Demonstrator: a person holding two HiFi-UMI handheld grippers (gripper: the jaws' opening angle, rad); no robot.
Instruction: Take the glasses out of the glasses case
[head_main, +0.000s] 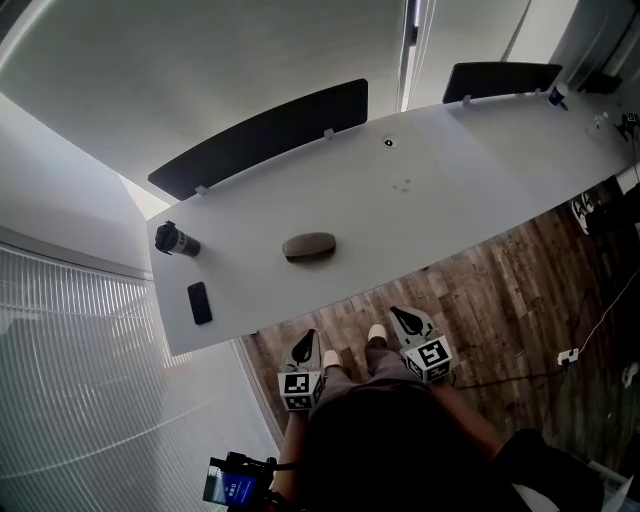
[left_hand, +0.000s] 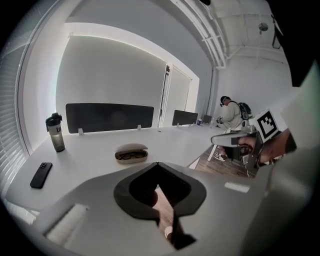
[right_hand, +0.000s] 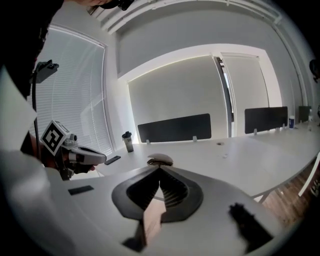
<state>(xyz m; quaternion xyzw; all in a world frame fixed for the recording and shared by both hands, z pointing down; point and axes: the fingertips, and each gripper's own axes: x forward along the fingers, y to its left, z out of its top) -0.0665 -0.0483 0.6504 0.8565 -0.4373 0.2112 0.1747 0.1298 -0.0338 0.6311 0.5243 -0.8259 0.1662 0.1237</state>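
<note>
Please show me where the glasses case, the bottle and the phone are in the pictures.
Glasses case (head_main: 309, 246): head view, middle of its lid.
Bottle (head_main: 176, 241): head view, its dark body.
Phone (head_main: 199, 303): head view, middle of its face.

**Colours at the desk**

The desk (head_main: 450, 190) is plain white. The case (head_main: 309, 246) is brown, the glasses (left_hand: 131, 156) dark-framed. The bottle (head_main: 175, 240) is dark; the phone (head_main: 200, 302) and dividers (head_main: 260, 135) are black. The floor (head_main: 540, 290) is brown wood-grain. The blinds (head_main: 90, 400) are white and finely ribbed. The left gripper (head_main: 304, 345) and right gripper (head_main: 408, 322) carry black-and-white square markers.
</note>
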